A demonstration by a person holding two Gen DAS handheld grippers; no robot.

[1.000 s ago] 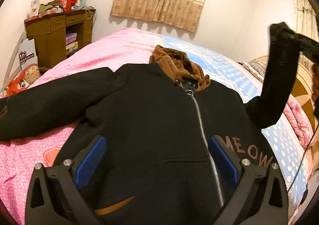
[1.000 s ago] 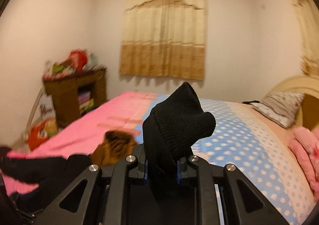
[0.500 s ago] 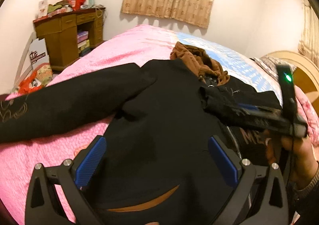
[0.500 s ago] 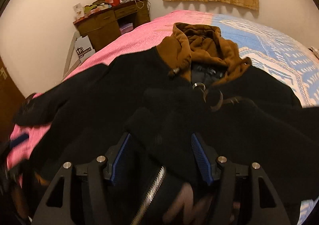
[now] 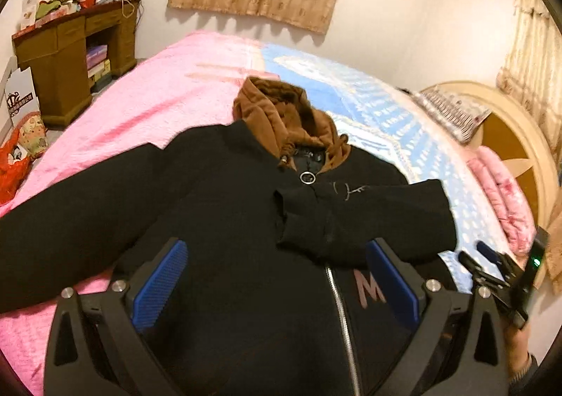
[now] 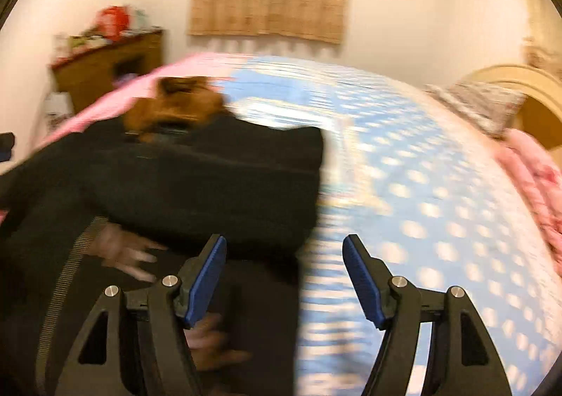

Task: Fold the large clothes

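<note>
Left wrist: black hooded jacket point(image 5: 228, 220) spread zip-up on bed point(image 5: 168, 93), one sleeve crossing chest | left gripper point(image 5: 277, 287) wide open, empty, over zip | right gripper point(image 6: 284, 283) open, empty, beside jacket edge | soft, bulky, limp; likely best pinched at outstretched sleeve cuff.

the black zip-front hooded jacket point(image 5: 246, 220) lies flat on the pink and blue bed point(image 5: 168, 86), its brown hood point(image 5: 281, 115) toward the curtained wall. one sleeve point(image 5: 368, 216) lies folded across the chest; the other sleeve point(image 5: 70, 220) stretches left. the wooden desk point(image 5: 70, 55) stands left of the bed.
</note>
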